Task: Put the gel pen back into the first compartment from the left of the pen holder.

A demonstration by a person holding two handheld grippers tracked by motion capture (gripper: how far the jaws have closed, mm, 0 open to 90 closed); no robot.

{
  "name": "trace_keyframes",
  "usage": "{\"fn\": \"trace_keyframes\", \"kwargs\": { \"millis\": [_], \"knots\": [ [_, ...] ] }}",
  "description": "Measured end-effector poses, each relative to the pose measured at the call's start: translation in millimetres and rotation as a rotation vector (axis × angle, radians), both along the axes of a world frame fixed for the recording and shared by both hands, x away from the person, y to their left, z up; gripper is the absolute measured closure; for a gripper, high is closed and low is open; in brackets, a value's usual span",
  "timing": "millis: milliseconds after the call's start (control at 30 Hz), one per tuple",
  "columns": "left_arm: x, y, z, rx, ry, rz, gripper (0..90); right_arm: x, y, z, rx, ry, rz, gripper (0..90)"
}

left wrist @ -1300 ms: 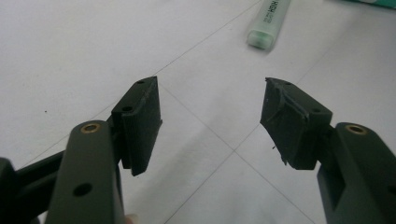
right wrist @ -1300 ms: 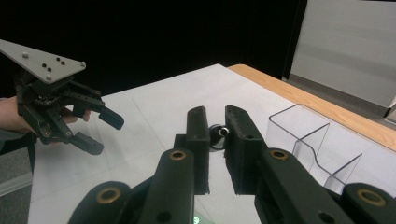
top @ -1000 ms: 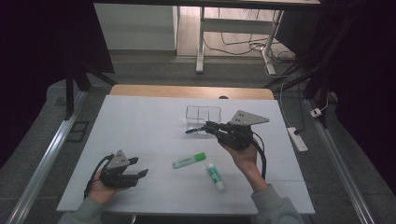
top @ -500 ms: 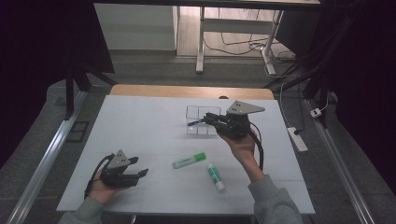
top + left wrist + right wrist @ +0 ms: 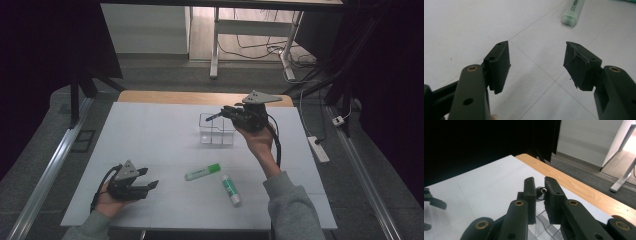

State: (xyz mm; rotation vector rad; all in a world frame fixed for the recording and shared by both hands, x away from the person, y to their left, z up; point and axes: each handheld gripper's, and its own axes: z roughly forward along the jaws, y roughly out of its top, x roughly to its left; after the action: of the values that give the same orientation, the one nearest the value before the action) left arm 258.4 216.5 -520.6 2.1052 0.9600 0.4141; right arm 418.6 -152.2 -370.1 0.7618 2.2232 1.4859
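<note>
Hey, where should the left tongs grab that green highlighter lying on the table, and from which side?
Probably the highlighter at mid-barrel, coming straight down from above. It lies flat on the table, long and narrow, so the jaws should close across its width. The left tongs stand open beside it, and the glue stick lies clear.

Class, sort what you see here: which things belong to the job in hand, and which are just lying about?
In the job:
right gripper
black pen between its jaws
clear divided box beneath it

Lying about:
green highlighter
glue stick
left gripper, open, resting on the table
power strip on the floor
</note>
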Motion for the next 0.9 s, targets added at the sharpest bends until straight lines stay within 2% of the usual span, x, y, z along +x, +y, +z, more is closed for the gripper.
{"fn": "trace_keyframes", "kwargs": {
  "millis": [300, 667, 700, 767, 833, 900],
  "knots": [
    [0.4, -0.2, -0.5, 0.004, -0.001, 0.004, 36.7, 15.8, 9.7, -4.5, -0.060, 0.040, -0.011, 79.4],
    [0.8, -1.2, -1.0, 0.011, -0.001, 0.005, 36.7, 24.9, 20.1, -14.3, -0.079, 0.066, -0.002, 78.4],
    [0.8, -1.1, -1.0, 0.012, -0.001, 0.005, 36.7, 25.8, 21.3, -15.5, -0.078, 0.067, 0.006, 72.9],
    [0.8, -0.7, -1.0, 0.011, -0.001, 0.005, 36.7, 26.0, 24.6, -17.0, -0.099, 0.051, -0.026, 57.2],
    [0.9, -0.2, -1.0, 0.009, -0.002, 0.006, 36.7, 24.6, 26.6, -17.9, -0.117, 0.026, -0.052, 51.1],
    [1.1, -0.3, -1.3, 0.009, 0.000, 0.006, 36.7, 22.5, 26.4, -18.6, -0.121, 0.015, -0.056, 48.7]
  ]
}}
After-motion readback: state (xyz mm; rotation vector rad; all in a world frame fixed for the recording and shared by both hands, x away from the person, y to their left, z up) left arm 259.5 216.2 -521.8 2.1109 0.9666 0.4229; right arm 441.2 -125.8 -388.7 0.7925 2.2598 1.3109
